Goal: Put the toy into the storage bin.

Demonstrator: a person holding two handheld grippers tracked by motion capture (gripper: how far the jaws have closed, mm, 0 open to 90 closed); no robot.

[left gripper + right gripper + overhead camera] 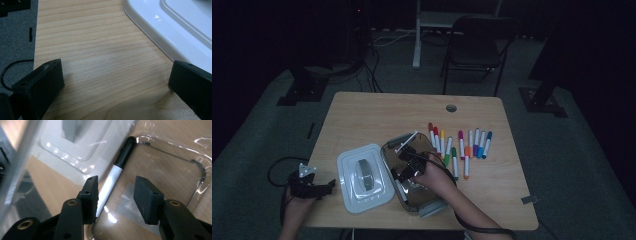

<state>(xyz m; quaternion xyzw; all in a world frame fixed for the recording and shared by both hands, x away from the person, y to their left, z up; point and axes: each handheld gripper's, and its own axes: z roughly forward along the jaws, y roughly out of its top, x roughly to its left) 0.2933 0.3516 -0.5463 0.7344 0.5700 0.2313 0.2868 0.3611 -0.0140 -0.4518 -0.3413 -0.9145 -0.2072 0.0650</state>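
Marker [113, 178] is lying inside the clear box [200, 173], along its wall, just beside the right gripper [116, 195], whose parted jaws are gripping nothing. Rising carelessly, a jaw risks dragging it out. Left gripper [115, 82] is idling open over the table [95, 50]. Dimness is blurring the box's contents.

A pale wood-grain surface [362, 115] carries a white lid [364, 177] with a grey handle, a clear box [427, 200] holding a white marker [110, 182] (black cap), and loose markers [459, 145] capped red, yellow, green, orange, purple, blue.
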